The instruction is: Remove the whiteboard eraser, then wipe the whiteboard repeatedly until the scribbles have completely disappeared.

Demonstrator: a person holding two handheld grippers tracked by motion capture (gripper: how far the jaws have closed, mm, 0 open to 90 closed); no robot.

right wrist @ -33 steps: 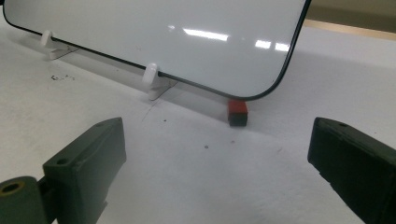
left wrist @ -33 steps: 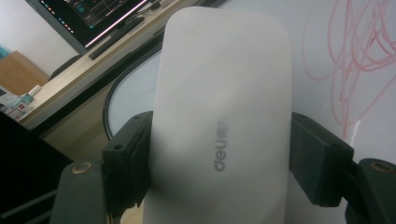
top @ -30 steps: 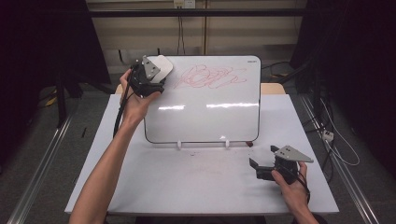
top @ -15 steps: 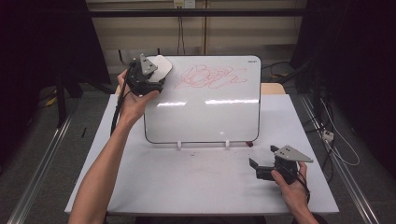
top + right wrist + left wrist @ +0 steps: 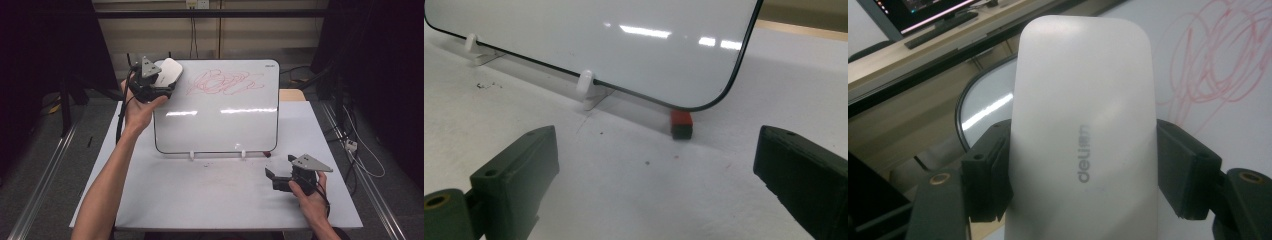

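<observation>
Nearest the camera in the high view, at lower right of the frame, the right gripper (image 5: 274, 177) rests low over the white table (image 5: 200, 200) with its jaws spread wide and nothing between them. The right gripper view confirms this: bare table lies between the 2 black jaws. Beyond them, in the middle of that frame, a small red-and-black block (image 5: 681, 124) sits just under the lower corner of the whiteboard (image 5: 624, 45). 2 white clip feet (image 5: 586, 87) carry the board's bottom edge.

Farther back, the whiteboard (image 5: 220, 125) stands tilted on the table at the centre of the high view. Red scribble (image 5: 222, 82) covers its upper band.

At upper left of the high view, the left gripper (image 5: 162, 82) is pinching a white eraser (image 5: 170, 72) across its narrow width, at the board's upper left corner. In the left gripper view the eraser (image 5: 1083, 130) rises lengthwise between the jaws, its long axis in line with them. The scribble (image 5: 1218, 65) lies at upper right of that frame, so the marks are just beside the eraser, toward the board's centre. The left hand is much the nearer to them.

Legible writing: "deli" on the eraser back, followed by small characters too fine to read. A maker's mark on the board's top right corner is too small to read.

Judgement: wiping is about to begin; the marks appear untouched.
</observation>
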